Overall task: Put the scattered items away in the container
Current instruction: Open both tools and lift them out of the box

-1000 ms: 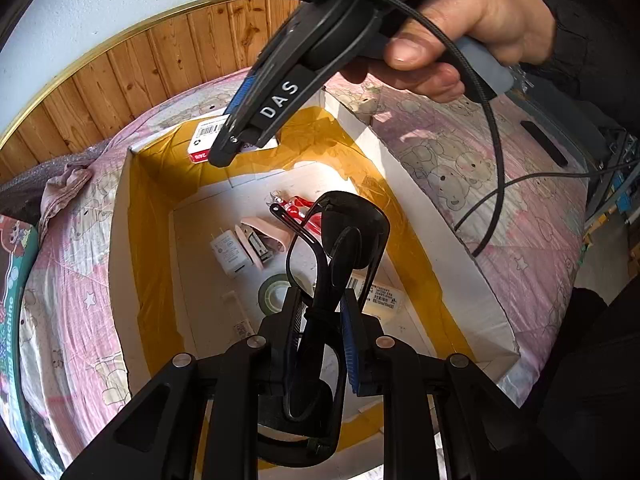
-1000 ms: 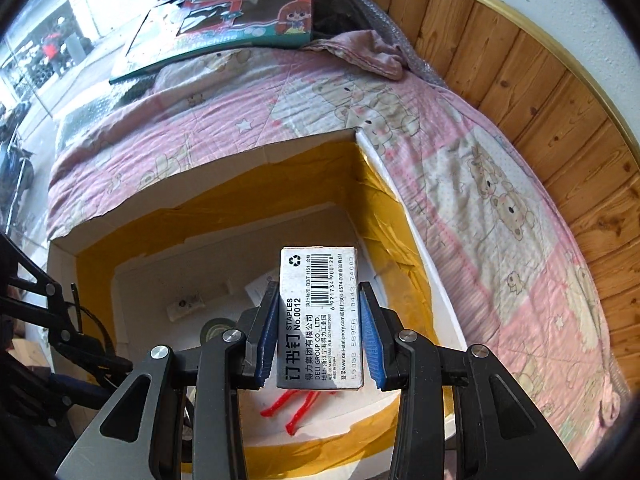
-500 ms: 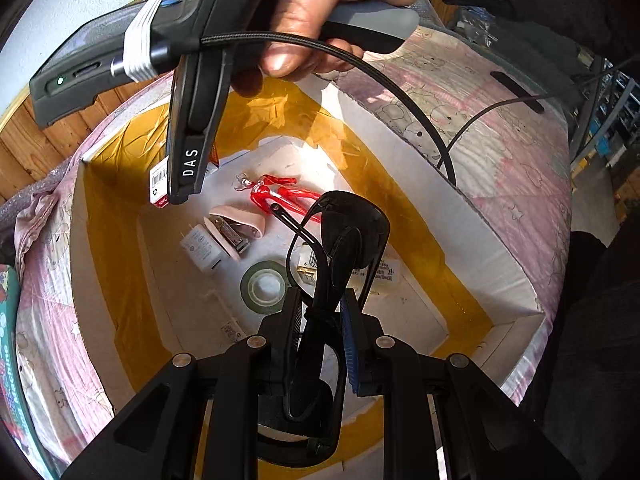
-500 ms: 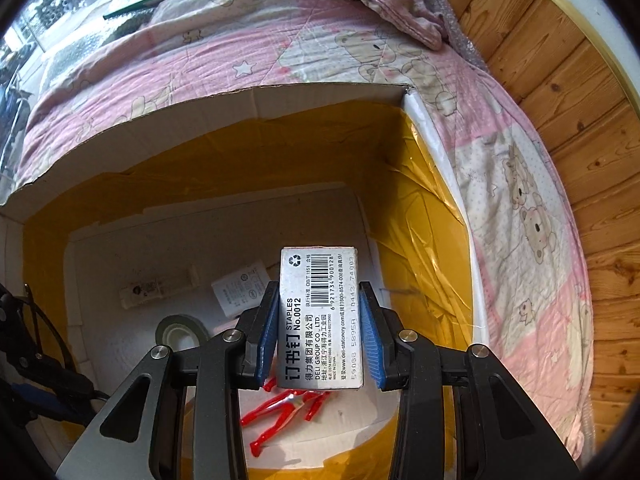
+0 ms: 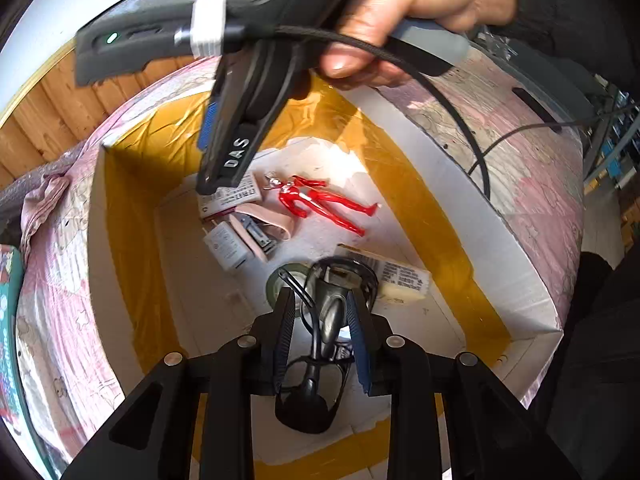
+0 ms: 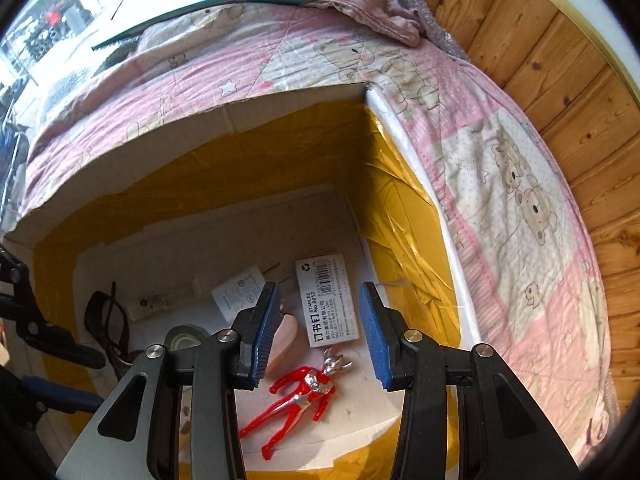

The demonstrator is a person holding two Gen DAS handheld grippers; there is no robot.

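Sunglasses [image 5: 320,344] lie lengthwise between the left gripper's [image 5: 320,320] spread fingers, low inside the box [image 5: 460,184]. Right gripper [image 6: 320,332] hangs wide over the staples [image 6: 326,300] on the floor.

Both grippers, left [image 5: 320,332] and right [image 6: 320,332], are black with blue ribbed pads [image 6: 266,332], silver screws, a braided black cable [image 5: 452,92] (white "DAS" lettering), beside a black sleeve [image 5: 568,8].

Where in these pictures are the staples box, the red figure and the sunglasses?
staples box [image 6: 327,299], right wrist view, middle of its printed label.
red figure [image 5: 316,199], left wrist view, on its torso.
sunglasses [image 5: 335,312], left wrist view, folded frame between the left fingers.
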